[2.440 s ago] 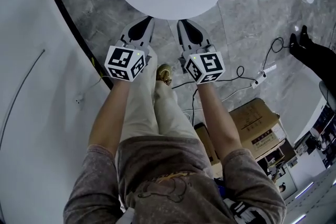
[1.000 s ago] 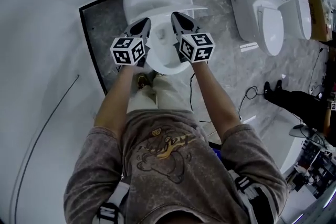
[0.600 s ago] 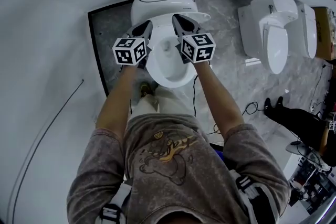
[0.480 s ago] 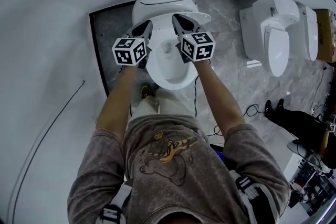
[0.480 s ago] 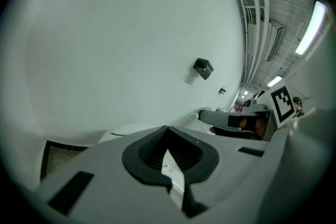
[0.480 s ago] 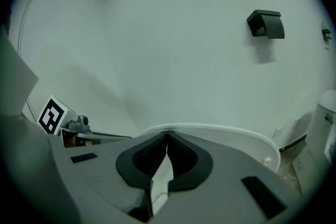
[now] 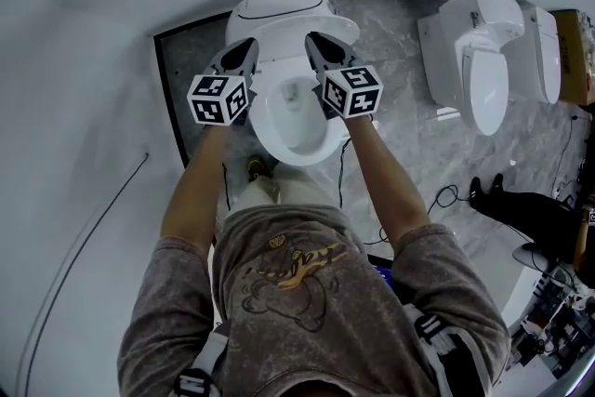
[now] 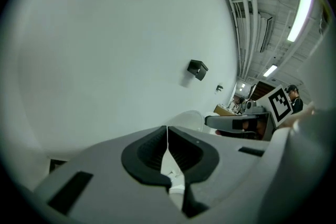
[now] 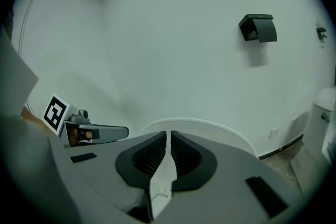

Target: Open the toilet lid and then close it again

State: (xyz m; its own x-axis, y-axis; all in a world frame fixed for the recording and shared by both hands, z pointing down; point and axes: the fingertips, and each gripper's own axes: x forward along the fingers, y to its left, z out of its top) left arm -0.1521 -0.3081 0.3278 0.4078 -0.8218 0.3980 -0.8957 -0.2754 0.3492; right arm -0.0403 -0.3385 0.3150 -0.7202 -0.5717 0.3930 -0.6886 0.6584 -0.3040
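1. The toilet lid (image 7: 279, 5) stands raised behind the bowl (image 7: 293, 112), leaning back toward the wall (image 7: 112, 5). The bowl's opening is fully uncovered, with the seat down on its rim.
2. Judged from this, the opening half of the task looks done. Lowering the lid back over the bowl is what remains.
3. The left hand-held gripper (image 7: 249, 45) hangs over the bowl's left edge. Its tips point toward the back of the bowl, near the foot of the lid. Its own view shows the jaws closed pad to pad with nothing between them (image 8: 167, 128).
4. The right hand-held gripper (image 7: 314, 40) mirrors it over the bowl's right edge. It too is pressed shut on nothing (image 9: 169, 135). In its own view the lid's curved top rim (image 9: 194, 123) rises just past the jaw tips, in front of the wall.
5. Whether either hand-held gripper touches the lid cannot be told. Neither has it clamped.
6. The closing would likely call for a tip hooked behind or over the lid's upper rim, then tipping it forward gently. A lid let go early could drop hard onto the bowl.
7. Two other toilets (image 7: 474, 60) stand well to the right of the bowl on the marble floor (image 7: 400, 116). They play no part here.
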